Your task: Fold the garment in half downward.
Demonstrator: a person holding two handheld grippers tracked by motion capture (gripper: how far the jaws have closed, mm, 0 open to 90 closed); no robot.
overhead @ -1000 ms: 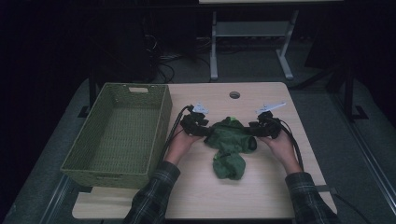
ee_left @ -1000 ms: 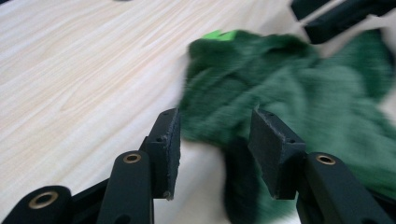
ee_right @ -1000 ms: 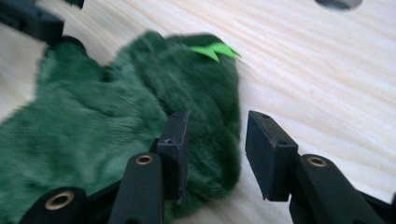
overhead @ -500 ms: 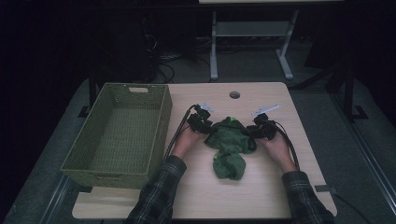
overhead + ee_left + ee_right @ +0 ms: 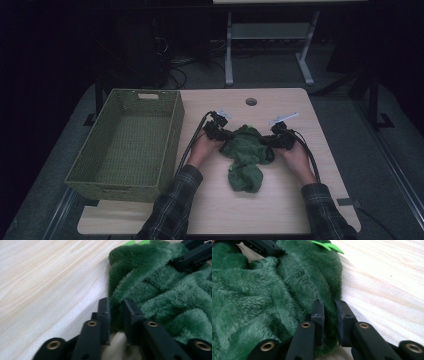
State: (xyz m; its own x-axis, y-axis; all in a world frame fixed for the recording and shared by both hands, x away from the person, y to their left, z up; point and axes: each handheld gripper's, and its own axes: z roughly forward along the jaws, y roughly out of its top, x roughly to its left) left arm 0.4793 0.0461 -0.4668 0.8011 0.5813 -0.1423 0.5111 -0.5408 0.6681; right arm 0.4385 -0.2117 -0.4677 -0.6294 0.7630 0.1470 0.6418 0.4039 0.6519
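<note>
In the high view a crumpled green fleece cloth [image 5: 246, 157] lies on the pale wooden counter [image 5: 280, 210], just right of the frame's centre, its upper part bunched wide and a narrower lobe hanging toward the lower edge of the frame. The left claw [image 5: 221, 134] sits at the cloth's upper left edge and the right claw [image 5: 271, 141] at its upper right edge, each held by a hand coming up from the bottom of the frame, with plaid sleeves [image 5: 172, 207] showing.

In the left gripper view the two black jaws stand close together at the lower middle, with a fold of the cloth [image 5: 160, 287] pinched between them; they have just been closing, and the left claw [image 5: 116, 306] is clenched on the fleece at its edge beside bare wood. The other claw shows at the upper right of that frame, touching the cloth.

In the right gripper view the right claw [image 5: 329, 307] is likewise clenched on a fold of the cloth [image 5: 269, 295], its jaws having just been closing, with bare wood to the right.

A woven green basket [image 5: 172, 132] stands at the left of the counter, apart from the cloth.
</note>
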